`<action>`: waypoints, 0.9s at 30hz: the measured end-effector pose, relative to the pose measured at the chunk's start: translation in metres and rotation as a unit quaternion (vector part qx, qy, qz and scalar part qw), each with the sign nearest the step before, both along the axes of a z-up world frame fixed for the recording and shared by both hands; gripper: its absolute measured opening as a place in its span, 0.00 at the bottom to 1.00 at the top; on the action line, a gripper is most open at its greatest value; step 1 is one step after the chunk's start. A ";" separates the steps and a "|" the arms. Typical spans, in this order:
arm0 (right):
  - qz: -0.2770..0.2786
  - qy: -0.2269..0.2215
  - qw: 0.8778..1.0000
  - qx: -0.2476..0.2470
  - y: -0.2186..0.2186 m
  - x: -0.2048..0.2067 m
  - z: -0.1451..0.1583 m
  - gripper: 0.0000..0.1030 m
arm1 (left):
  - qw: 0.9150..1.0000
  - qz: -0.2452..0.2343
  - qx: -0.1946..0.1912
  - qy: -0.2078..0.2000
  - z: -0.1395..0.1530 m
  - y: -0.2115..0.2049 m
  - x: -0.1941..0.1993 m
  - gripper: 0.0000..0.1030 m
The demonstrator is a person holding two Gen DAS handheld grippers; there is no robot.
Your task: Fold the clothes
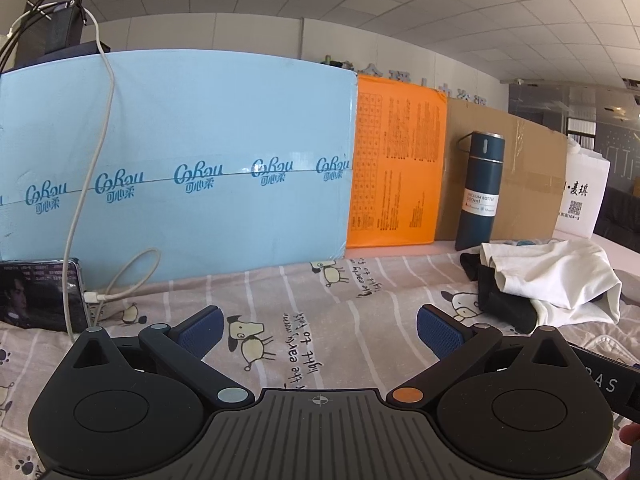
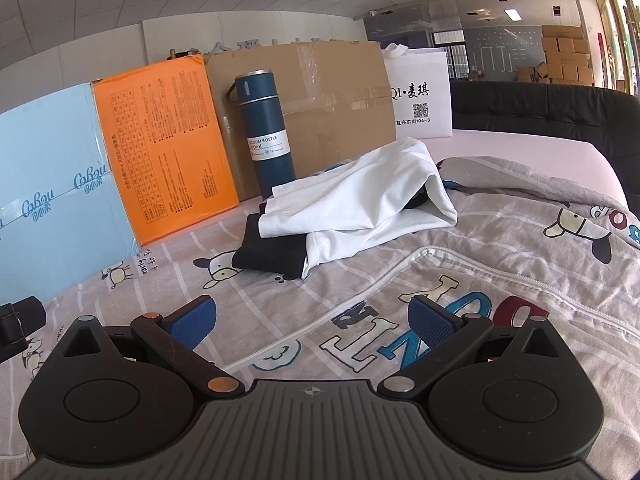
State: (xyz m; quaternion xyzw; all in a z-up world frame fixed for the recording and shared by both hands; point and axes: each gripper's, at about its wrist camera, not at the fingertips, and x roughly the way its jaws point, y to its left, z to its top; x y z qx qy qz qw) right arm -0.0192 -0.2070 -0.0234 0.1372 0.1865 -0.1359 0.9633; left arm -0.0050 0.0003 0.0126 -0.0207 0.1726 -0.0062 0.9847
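1. Clothes: white garment [image 2: 352, 196] heaped over black garment [image 2: 272, 252], loosely bunched, not folded; lying on the patterned bedsheet [image 2: 500, 280] of a bed, toward the far side, just in front of the blue vacuum bottle [image 2: 266, 136] and cardboard box [image 2: 332, 108].
2. Seen also from the left wrist view: white garment [image 1: 556, 276] on top, black garment [image 1: 500, 296] protruding at the near-left edge.
3. Right claw [image 2: 312, 320]: wide open, empty, hovering low over the sheet, short of the pile, apart from it.
4. Left claw [image 1: 320, 326]: wide open, empty, pointed at bare sheet; pile off to its right and farther away.
5. Step in hand, judged: approach, before the first grasp; no fold made.
6. Next move, judged: advance both claws to the pile, pinch the white garment at one edge, lift clear of the black garment, spread flat on the open sheet.
7. Caution: keep clear of the bottle; avoid the phone [image 1: 40, 296] and white cable [image 1: 100, 140] at far left.
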 end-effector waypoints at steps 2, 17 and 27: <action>0.001 -0.015 1.000 0.016 -0.003 -0.004 0.001 1.00 | 1.000 0.000 0.006 -0.007 0.004 -0.002 -0.004 1.00; 0.023 -0.067 0.995 0.067 -0.013 -0.020 0.005 1.00 | 0.997 -0.027 0.061 -0.034 0.009 -0.027 -0.017 1.00; 0.040 -0.081 0.991 0.099 -0.019 -0.022 0.003 1.00 | 0.996 -0.020 0.063 -0.059 0.013 -0.029 -0.028 1.00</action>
